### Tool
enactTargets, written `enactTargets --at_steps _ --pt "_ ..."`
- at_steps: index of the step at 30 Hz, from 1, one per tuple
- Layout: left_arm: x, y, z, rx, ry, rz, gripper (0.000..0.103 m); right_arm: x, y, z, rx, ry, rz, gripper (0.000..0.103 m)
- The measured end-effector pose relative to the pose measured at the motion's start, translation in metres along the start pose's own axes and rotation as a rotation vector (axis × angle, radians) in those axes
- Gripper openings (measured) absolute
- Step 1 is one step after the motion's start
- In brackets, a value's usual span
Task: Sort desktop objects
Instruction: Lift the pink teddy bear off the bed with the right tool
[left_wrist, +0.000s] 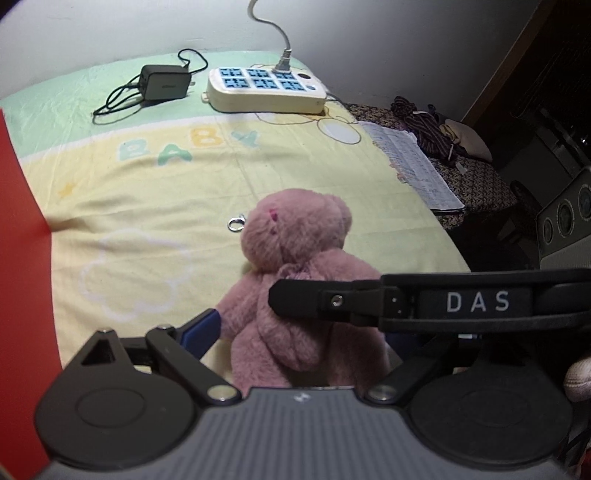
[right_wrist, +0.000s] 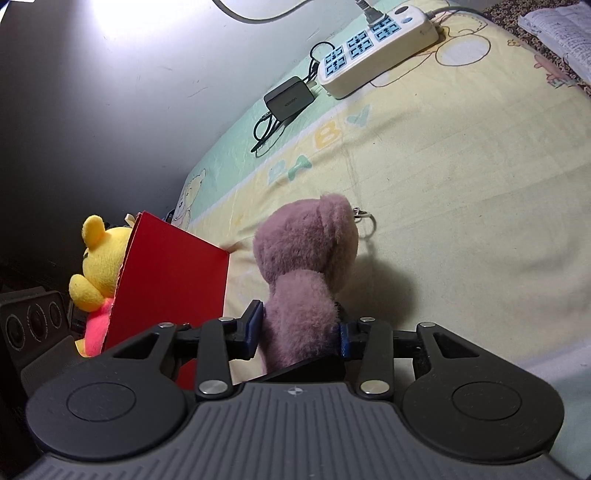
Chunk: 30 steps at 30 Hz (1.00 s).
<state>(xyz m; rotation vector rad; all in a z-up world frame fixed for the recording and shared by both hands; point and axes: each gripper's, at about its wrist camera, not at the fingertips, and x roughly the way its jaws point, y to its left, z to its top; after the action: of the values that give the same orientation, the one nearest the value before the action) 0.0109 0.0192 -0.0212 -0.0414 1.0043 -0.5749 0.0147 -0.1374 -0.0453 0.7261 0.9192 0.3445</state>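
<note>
The right claw (right_wrist: 301, 326) is clenched on the body of the pink bear (right_wrist: 306, 258), holding it upright over the middle of the bed (right_wrist: 461, 184). The left claw (left_wrist: 295, 325) brackets the same bear; whether it grips I cannot tell. At the bed's left edge the red box (right_wrist: 170, 284) already holds a yellow bear (right_wrist: 98, 258). The pink one probably goes in next.

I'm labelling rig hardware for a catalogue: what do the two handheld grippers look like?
Both match. The left gripper and the right gripper each have a ribbed grey body, two round black discs, black linkage arms with silver pivots and blue-padded jaws. The left view also shows a black bar marked "DAS".
</note>
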Motion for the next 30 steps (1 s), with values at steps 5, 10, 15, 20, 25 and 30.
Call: enactTargets --at_steps 5,10,15,20,25,30 --pt "-0.021 -0.019 -0.008 0.045 -0.018 -0.038 0.085 -0.023 0.014 -0.013 -0.045 -0.048 0.011 0.031" --pt "-0.031 -0.022 -0.02 0.054 -0.022 -0.036 0.082 -0.029 0.02 -0.024 -0.05 -0.078 -0.007 0.025" --pt "-0.031 -0.021 -0.033 0.066 -0.001 -0.049 0.086 -0.033 0.025 -0.04 -0.065 -0.082 -0.041 0.025" --pt "-0.018 -0.011 -0.039 0.062 0.018 0.012 0.091 -0.026 0.021 -0.042 -0.071 -0.103 -0.105 0.034" --pt "0.003 0.006 -0.033 0.024 0.052 -0.006 0.101 -0.011 0.016 -0.036 -0.065 -0.091 -0.131 0.046" --pt "0.009 0.012 -0.035 -0.026 0.057 -0.048 0.097 -0.004 -0.004 -0.033 0.088 -0.052 -0.058 0.043"
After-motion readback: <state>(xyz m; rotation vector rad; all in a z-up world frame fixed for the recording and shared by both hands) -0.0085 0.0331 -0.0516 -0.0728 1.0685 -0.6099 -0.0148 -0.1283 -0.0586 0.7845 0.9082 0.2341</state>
